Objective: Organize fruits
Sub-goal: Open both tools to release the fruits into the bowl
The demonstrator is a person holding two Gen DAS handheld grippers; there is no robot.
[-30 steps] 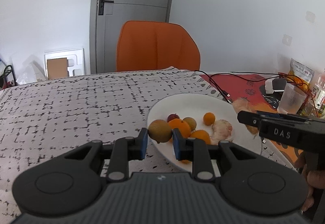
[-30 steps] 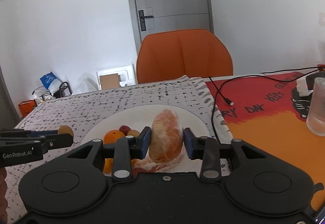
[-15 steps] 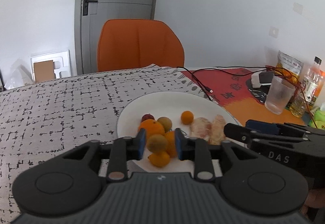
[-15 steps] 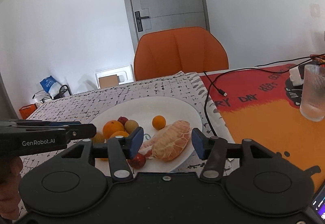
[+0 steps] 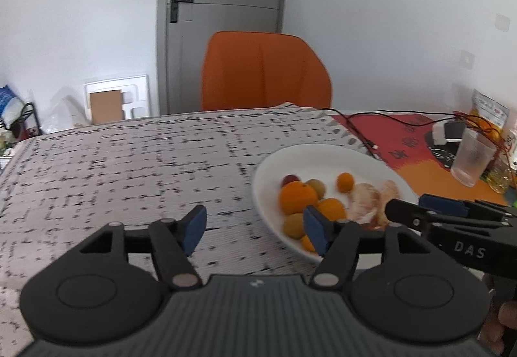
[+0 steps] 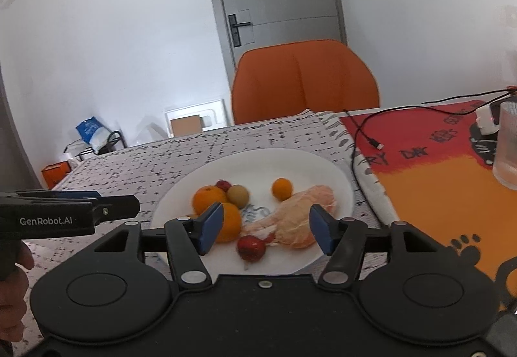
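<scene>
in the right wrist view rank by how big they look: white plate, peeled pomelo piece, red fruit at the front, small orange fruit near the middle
1. white plate
2. peeled pomelo piece
3. red fruit and small orange fruit: they look alike, and the red one sits nearer the camera, so no ranking.

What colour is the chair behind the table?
Orange; the chair shows best in the right wrist view.
</scene>
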